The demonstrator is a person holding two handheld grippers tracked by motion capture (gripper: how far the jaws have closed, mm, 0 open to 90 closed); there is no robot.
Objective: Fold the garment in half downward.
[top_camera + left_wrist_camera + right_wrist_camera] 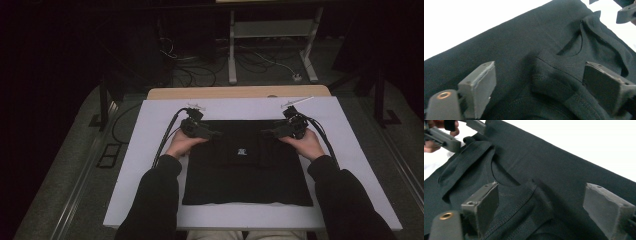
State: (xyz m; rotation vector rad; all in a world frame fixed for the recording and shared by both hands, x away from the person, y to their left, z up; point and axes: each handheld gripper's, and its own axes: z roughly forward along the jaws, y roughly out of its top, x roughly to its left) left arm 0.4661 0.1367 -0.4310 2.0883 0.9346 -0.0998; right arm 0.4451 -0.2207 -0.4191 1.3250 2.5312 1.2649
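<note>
Both forearms stretched forward over the white worktop (pixel 150 150), hands low at the far corners of a folded black T-shirt (pixel 245 170). Left tongs (pixel 212 133) pointing inward toward the middle, right tongs (pixel 266 134) mirroring them. Left tongs' pads spread, straddling a raised fold of fabric beside the collar (pixel 571 50) without pressing it. Right tongs spread likewise, a ribbed hem ridge (pixel 524 202) lying between the pads. T-shirt flat at the worktop's centre.
</note>
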